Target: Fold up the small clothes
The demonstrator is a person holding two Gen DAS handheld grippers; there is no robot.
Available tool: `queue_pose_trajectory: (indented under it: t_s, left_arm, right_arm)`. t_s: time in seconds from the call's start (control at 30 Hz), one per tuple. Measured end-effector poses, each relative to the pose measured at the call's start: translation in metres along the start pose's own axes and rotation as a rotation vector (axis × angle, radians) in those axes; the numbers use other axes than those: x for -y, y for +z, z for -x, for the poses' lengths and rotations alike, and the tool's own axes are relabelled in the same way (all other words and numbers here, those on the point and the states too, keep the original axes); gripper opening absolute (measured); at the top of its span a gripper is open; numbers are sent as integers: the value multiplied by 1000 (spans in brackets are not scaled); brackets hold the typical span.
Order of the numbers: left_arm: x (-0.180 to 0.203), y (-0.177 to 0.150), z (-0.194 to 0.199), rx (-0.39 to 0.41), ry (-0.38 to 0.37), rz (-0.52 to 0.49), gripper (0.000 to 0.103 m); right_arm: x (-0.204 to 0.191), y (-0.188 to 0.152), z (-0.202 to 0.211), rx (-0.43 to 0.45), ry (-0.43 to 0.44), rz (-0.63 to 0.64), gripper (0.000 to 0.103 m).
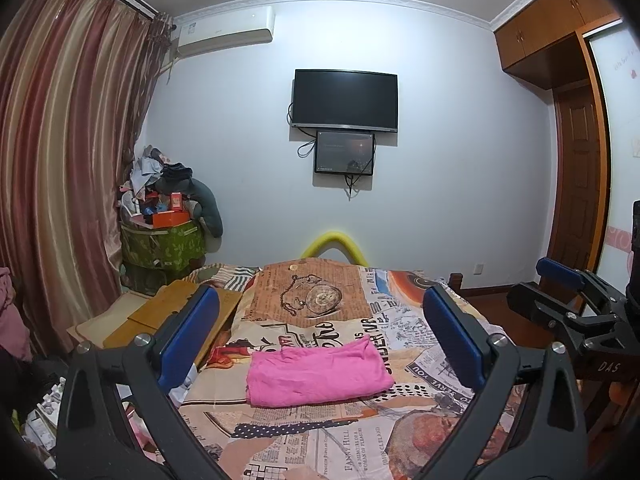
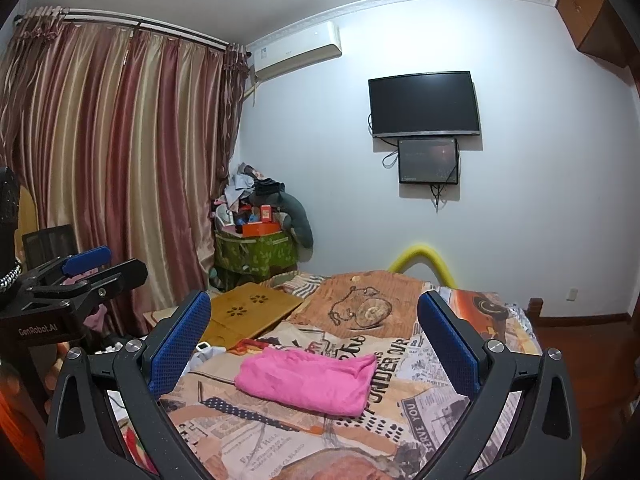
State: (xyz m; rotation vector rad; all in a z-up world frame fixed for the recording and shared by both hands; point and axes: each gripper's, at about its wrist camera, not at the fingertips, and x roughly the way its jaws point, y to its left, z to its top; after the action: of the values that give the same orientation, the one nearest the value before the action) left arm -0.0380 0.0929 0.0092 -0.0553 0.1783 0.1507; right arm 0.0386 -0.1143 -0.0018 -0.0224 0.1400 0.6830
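1. The bed [image 1: 400, 320] fills the lower half of both views, covered by a sheet printed with newspaper clippings and a pocket-watch picture.
2. Striped pink and cream curtains [image 1: 60, 160] hang along the left side of the room, reaching down to the level of the bed.
3. A dark television [image 1: 346, 98] is mounted on the far white wall, with a smaller screen [image 1: 344, 152] just below it and cables hanging from both.
4. A white air conditioner [image 1: 226, 30] sits high on that wall, next to the curtain rod.
5. A green patterned bin [image 1: 162, 246] stands in the far left corner, piled with clothes and boxes.
6. A wooden lap tray [image 2: 248, 312] lies at the bed's left edge, partly on the sheet.
7. The pink garment [image 1: 318, 372] lies folded into a flat rectangle near the middle of the bed, resting on the printed sheet, in front of both tools and touched by neither.
8. The left tool [image 1: 320, 336] has its blue-padded jaws spread fully wide and holds nothing; the garment shows on the bed beyond the gap.
9. The right tool [image 2: 314, 344] is likewise spread fully wide and empty, held beside the left one above the near part of the bed.
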Motion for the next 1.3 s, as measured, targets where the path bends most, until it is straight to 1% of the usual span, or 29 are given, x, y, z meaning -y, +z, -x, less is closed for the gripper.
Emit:
queue_pose_trajectory:
  t_s: [0.73,1.3]
  left_arm:
    - [3,-5,-5,-5,7,5,103]
    - [8,-9,-10,-24,-17,2,103]
  right_arm:
    - [2,1,0,-12,-2,-4,103]
    - [4,1,-1,-18,-6,-12,103]
